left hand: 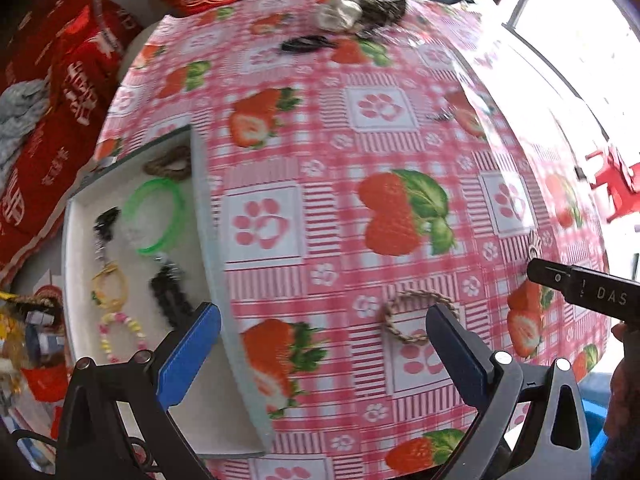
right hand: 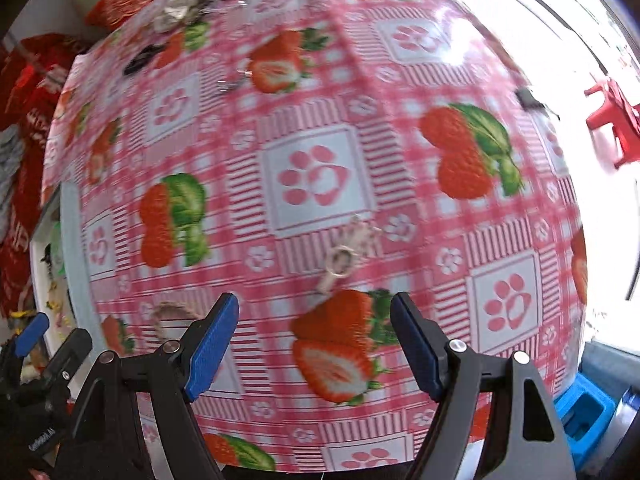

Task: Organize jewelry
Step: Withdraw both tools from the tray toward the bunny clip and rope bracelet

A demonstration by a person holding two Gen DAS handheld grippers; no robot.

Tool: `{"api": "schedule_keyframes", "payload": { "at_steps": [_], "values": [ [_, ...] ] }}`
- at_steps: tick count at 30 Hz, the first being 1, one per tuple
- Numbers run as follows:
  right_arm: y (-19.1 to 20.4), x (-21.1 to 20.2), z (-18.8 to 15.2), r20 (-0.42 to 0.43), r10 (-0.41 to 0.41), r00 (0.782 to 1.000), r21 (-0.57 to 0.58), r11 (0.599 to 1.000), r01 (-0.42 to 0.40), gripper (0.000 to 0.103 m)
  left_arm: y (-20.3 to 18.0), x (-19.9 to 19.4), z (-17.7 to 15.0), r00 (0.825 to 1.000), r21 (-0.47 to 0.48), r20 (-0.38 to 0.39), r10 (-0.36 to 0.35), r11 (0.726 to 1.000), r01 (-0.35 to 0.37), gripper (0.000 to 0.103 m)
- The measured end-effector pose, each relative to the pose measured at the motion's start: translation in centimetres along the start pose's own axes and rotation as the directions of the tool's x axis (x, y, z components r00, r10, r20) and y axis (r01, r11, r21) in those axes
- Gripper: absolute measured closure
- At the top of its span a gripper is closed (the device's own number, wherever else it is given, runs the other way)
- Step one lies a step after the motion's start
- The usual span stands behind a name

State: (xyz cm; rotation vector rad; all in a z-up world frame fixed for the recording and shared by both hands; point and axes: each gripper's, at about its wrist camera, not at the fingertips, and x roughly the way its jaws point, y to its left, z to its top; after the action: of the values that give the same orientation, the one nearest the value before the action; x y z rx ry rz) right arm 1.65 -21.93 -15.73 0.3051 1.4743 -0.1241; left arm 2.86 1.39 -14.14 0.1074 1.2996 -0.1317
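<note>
A white tray (left hand: 80, 272) at the table's left holds several pieces: a green bangle (left hand: 158, 216), a brown braided ring (left hand: 168, 164), black beads (left hand: 170, 296), a yellow ring and a pastel bead bracelet (left hand: 120, 334). A braided rope bracelet (left hand: 416, 316) lies on the strawberry tablecloth just ahead of my open, empty left gripper (left hand: 324, 344), by its right finger. A small silver key-ring charm (right hand: 340, 260) lies just ahead of my open, empty right gripper (right hand: 316, 340). The right gripper's tip also shows in the left wrist view (left hand: 540, 270), next to the charm (left hand: 534, 246).
A black hair clip (left hand: 306, 45) and a crumpled silver and dark heap (left hand: 352, 10) lie at the table's far side. A small metal piece (left hand: 442, 116) lies mid-right. Red cushions (left hand: 60, 112) sit left of the table. A red stool (right hand: 612, 116) stands beyond the right edge.
</note>
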Motion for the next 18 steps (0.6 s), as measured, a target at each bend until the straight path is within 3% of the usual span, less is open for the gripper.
{"api": "schedule_keyframes", "payload": {
  "at_steps": [7,9,17,18],
  "values": [
    [-1.9,0.6,0.0,-0.009,-0.002,1.000,0.052,0.999,0.003,0.022,-2.1,1.4,0.1,1.000,0.069,-0.015,-0.008,0.998,0.009,0.000],
    [-2.3,0.8,0.2,-0.017,0.008,1.000,0.086,0.996,-0.006,0.022,-2.4,1.9,0.1,1.000,0.083,-0.029,-0.003,0.997,0.006,0.008],
    [-1.7,2.2,1.5,-0.020,0.014,1.000,0.088,0.996,-0.012,0.022,-3.9,3.9,-0.1,0.997,0.129,-0.080,-0.009,0.991,0.019,0.008],
    [-1.7,2.3,1.6,-0.021,0.013,1.000,0.089,0.996,-0.011,0.022,-4.1,4.1,-0.2,0.996,0.134,-0.086,-0.011,0.991,0.022,0.012]
  ]
}}
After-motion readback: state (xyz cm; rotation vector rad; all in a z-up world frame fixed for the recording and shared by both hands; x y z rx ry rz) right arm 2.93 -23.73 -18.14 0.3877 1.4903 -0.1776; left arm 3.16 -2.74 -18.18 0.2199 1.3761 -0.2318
